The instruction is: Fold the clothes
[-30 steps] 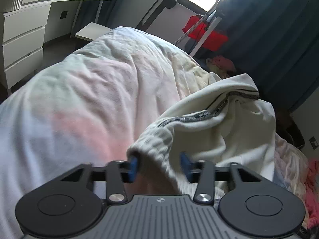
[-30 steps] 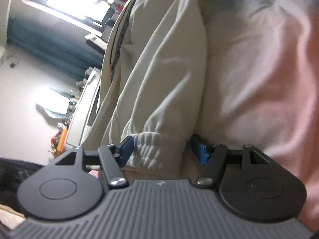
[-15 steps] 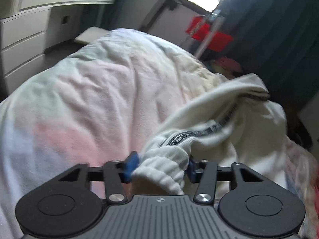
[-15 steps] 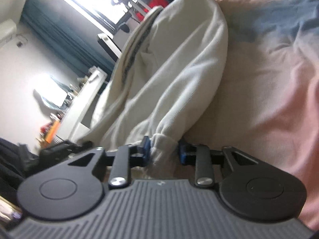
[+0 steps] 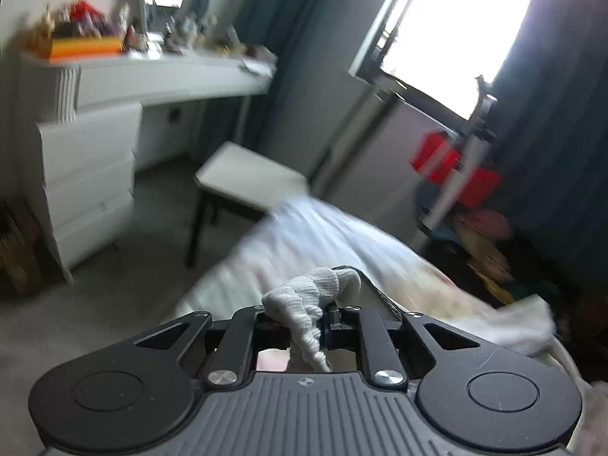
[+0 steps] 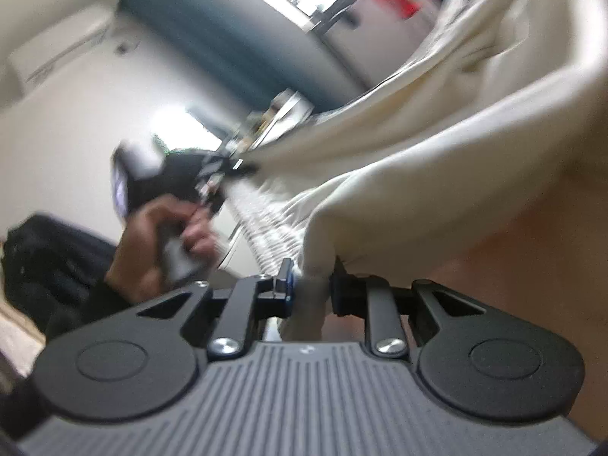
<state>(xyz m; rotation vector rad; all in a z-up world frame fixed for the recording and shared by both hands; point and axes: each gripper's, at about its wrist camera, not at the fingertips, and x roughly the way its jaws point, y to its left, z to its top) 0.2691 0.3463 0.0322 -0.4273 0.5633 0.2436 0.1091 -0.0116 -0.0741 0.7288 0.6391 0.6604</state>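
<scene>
A cream sweatshirt with ribbed cuffs hangs lifted between my two grippers. My left gripper (image 5: 304, 326) is shut on one ribbed cuff (image 5: 311, 292), which bunches up above the jaws. My right gripper (image 6: 311, 285) is shut on the other sleeve end; the sweatshirt (image 6: 437, 174) stretches up and to the right from it. In the right wrist view the left gripper (image 6: 212, 174) and the hand holding it show at the left, with the ribbed cuff pulled taut from it. The view is blurred by motion.
The bed with its pale pink-white duvet (image 5: 323, 235) lies below and ahead. A small white table (image 5: 247, 182), a white dresser (image 5: 87, 182) and a cluttered shelf stand at the left. A stand with red bags (image 5: 456, 167) is by the window.
Both grippers have closed on the cuffs and risen well above the bed, lifting the sweatshirt off the duvet. The views have tilted up toward the room.
</scene>
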